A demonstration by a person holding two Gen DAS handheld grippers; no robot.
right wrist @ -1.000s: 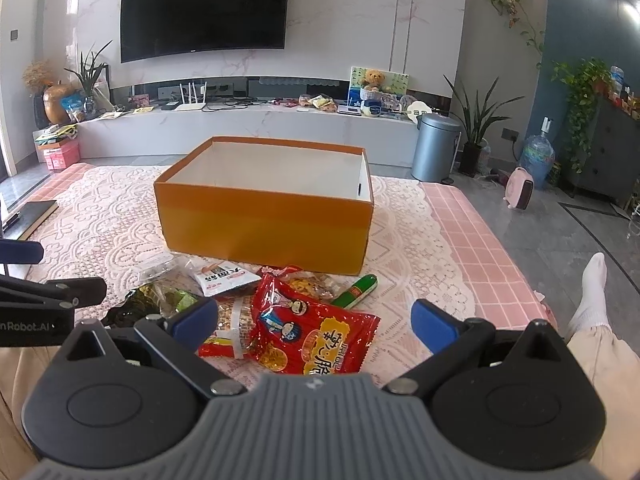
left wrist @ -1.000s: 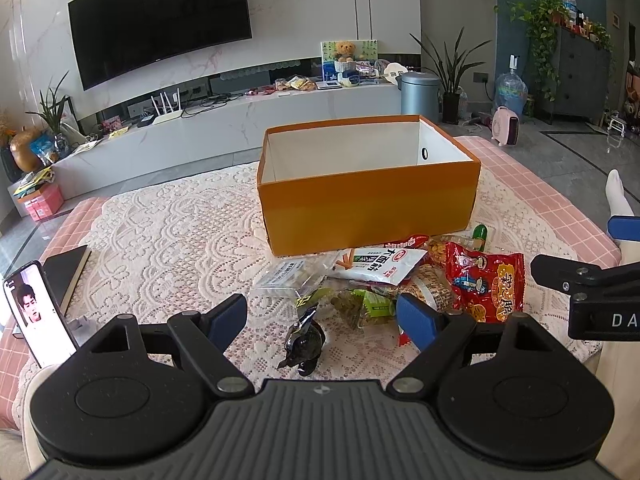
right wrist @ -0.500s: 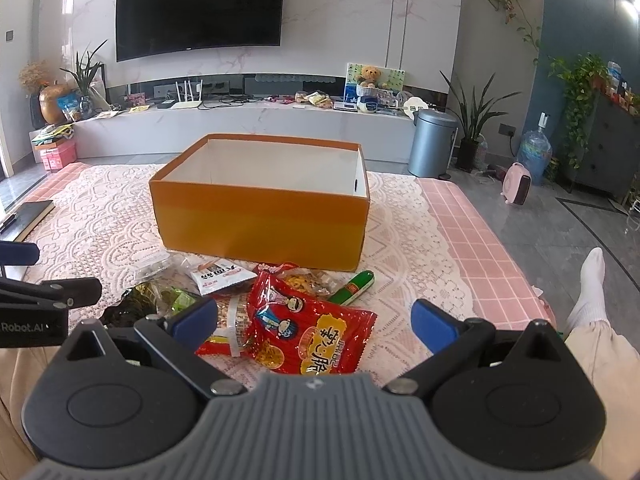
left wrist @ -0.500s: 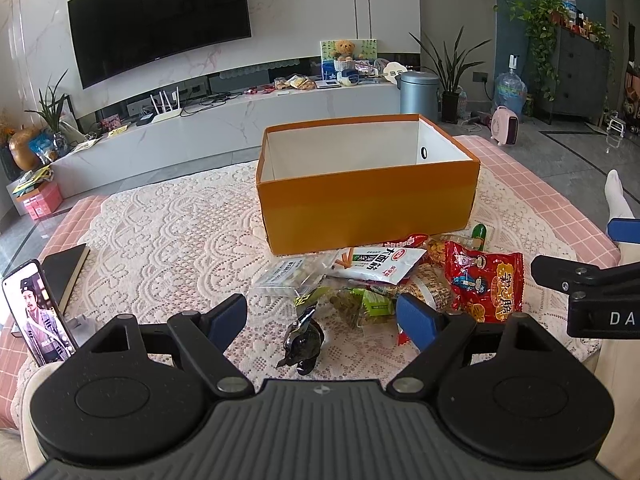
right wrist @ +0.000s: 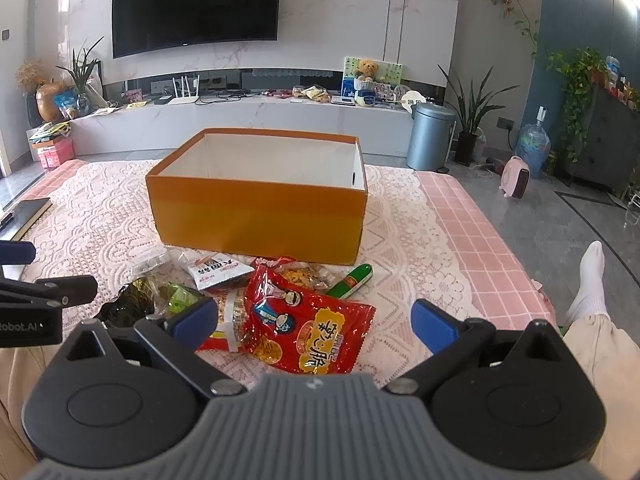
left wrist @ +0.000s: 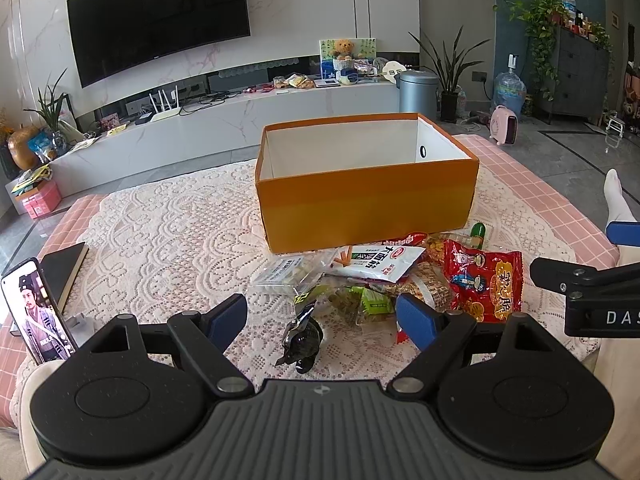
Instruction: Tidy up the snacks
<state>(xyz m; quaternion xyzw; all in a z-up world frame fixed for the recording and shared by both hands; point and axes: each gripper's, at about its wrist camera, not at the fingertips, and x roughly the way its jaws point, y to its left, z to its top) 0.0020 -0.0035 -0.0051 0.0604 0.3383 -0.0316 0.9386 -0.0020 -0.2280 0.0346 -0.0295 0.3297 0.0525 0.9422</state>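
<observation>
An open orange box point(left wrist: 368, 204) with a white inside stands on the lace cloth; it also shows in the right wrist view point(right wrist: 260, 216). A heap of snack packets lies in front of it: a red bag point(left wrist: 486, 282) point(right wrist: 312, 328), a white packet point(left wrist: 378, 262) point(right wrist: 218, 271), a clear packet point(left wrist: 288, 276), green packets point(left wrist: 362, 300), a dark packet point(left wrist: 302, 338) and a green tube point(right wrist: 350, 281). My left gripper point(left wrist: 322, 320) is open and empty just short of the heap. My right gripper point(right wrist: 314, 322) is open and empty over the red bag's near end.
A phone point(left wrist: 38, 312) on a stand and a black notebook point(left wrist: 64, 272) sit at the table's left edge. The pink checked tablecloth point(right wrist: 476, 248) shows at the right. A person's socked foot point(right wrist: 588, 280) is beyond the right edge. A TV wall and bench lie behind.
The right wrist view has shifted slightly, with the box and snacks sitting a little lower left in it. The left gripper has stayed put. The phone's picture has changed.
</observation>
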